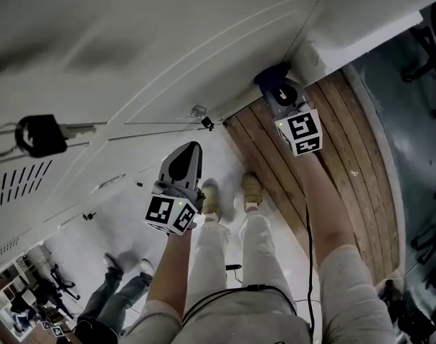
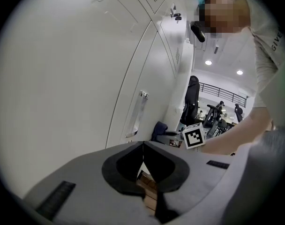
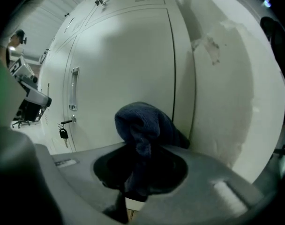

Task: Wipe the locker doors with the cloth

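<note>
- Right tool (image 3: 141,150) clenched on the cloth (image 3: 143,122). It's a dark blue cloth, bunched up, bulging out above the jaw tips.
- The cloth is at the low right part of a white locker door (image 3: 123,60), close to the seam where the door meets the white wall panel (image 3: 227,93). Can't tell if it actually touches the door.
- In the head view the cloth sits at the far end of my right tool, down by the bottom corner of the lockers, where the wooden floor strip (image 1: 333,163) begins.
- Left tool (image 2: 143,143) clenched too, jaw tips pressed together with nothing between them — empty.
- Left tool is held off to the side, near the lockers but not touching them, well apart from the right tool.
- The door has a vertical handle (image 3: 74,88). Below it a key (image 3: 63,134) hangs from the lock.
- My feet (image 1: 232,193) are on the pale floor, just beside the wood strip.
- Another person's legs (image 1: 121,285) show on the floor further along the lockers.
</note>
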